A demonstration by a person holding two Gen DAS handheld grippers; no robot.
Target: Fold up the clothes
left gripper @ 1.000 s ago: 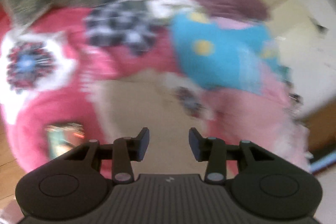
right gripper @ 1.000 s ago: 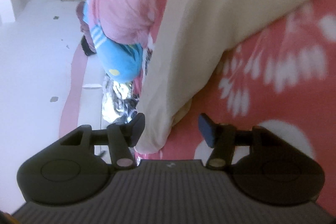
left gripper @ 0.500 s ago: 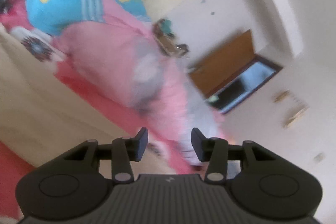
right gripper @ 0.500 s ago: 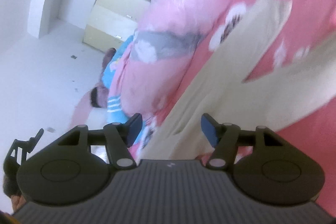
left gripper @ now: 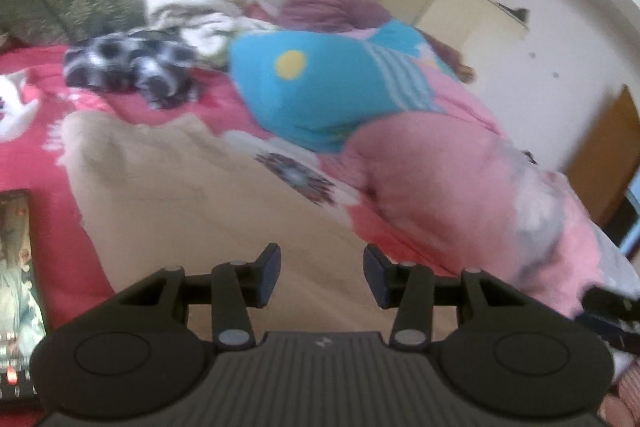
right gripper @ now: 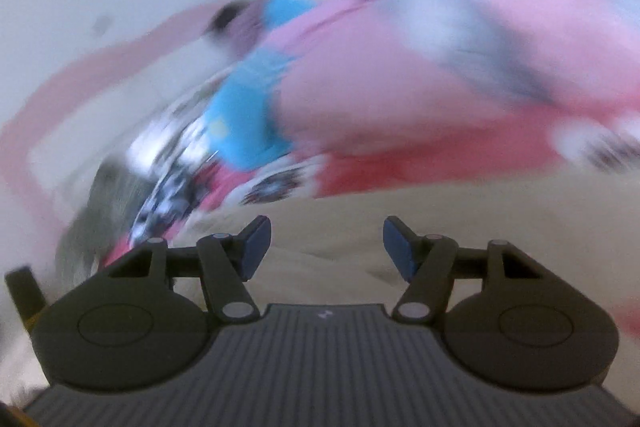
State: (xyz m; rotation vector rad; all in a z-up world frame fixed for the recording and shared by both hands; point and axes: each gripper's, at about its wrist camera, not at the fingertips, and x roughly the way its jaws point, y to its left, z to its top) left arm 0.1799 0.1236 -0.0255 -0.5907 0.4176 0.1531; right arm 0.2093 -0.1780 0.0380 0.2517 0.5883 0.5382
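A: Beige garment [left gripper: 192, 195]?
B: Spread flat on the red bedspread [left gripper: 28, 155], long axis running from the near edge toward the pillows.
A: Left gripper [left gripper: 320, 273]?
B: Released, empty, above the cloth.
A: Right gripper [right gripper: 325, 245]?
B: Likewise parted, just widened, nothing between; view badly blurred.

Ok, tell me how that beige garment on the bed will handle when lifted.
The beige garment lies flat with soft wrinkles, so it is probably floppy and would drape from one pinch. It looks thin, likely light. Spread wide, it may sag unless lifted at two points.
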